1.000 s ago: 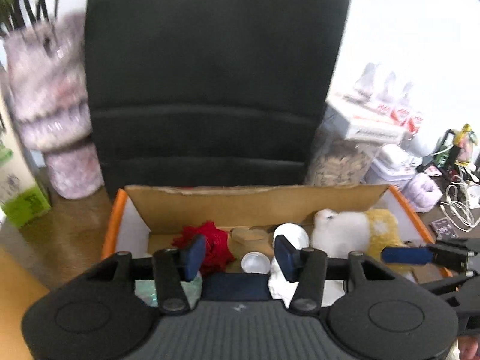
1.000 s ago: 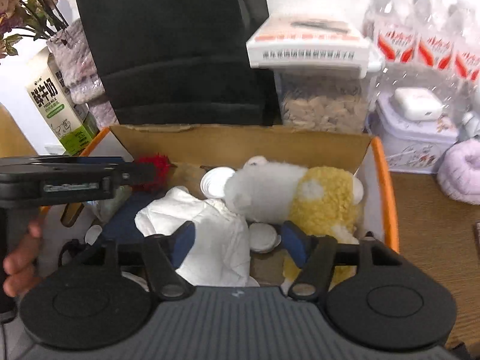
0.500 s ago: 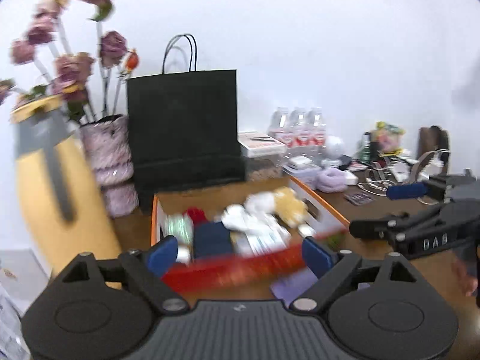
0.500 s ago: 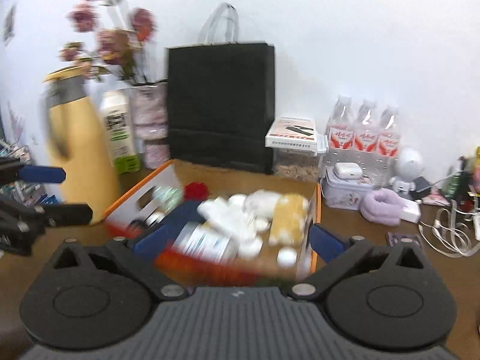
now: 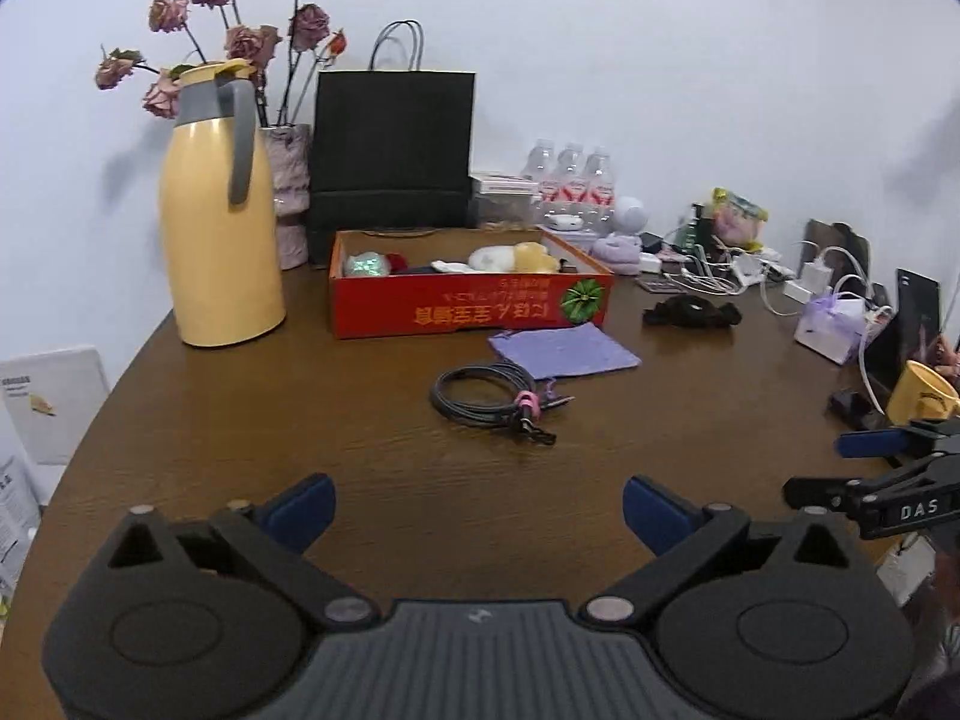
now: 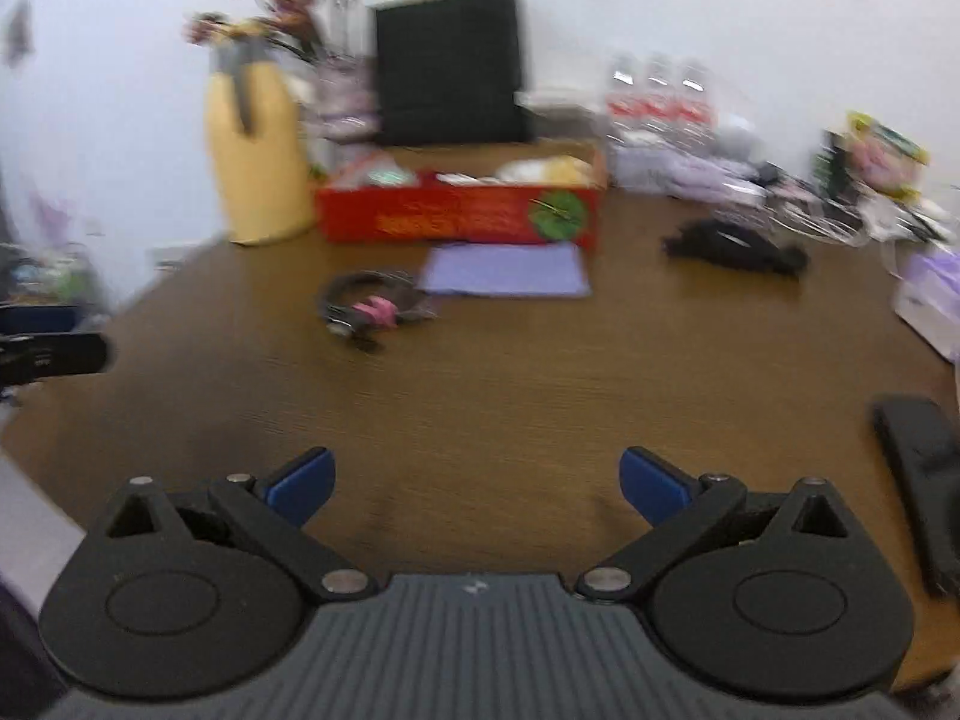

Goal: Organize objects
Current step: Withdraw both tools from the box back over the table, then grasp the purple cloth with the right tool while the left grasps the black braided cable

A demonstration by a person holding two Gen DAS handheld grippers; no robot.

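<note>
- Your left gripper sits nearest, over bare wooden table; its jaws are opening, already spread wide, with nothing between the blue pads.
- Your right gripper is just as wide and empty. Its view is smeared by blur, so small things there are hard to read.
- In the left view, the right gripper is cut off at the right edge; only its fingers show.
- A dark flat thing at the right edge of the right view is cut off; you cannot tell what it is.
- Mid-table lies a coiled black cable with a pink tie, its plug end trailing toward the right.
- Just behind it, the purple cloth lies flat, its long side running left to right, close to the box front.
- The red box stands farther back, long side across the view, print upside down. A white and yellow plush toy shows over the rim; the rest inside is mostly hidden.
- A yellow jug stands left of the box, a black bag behind it.
</note>
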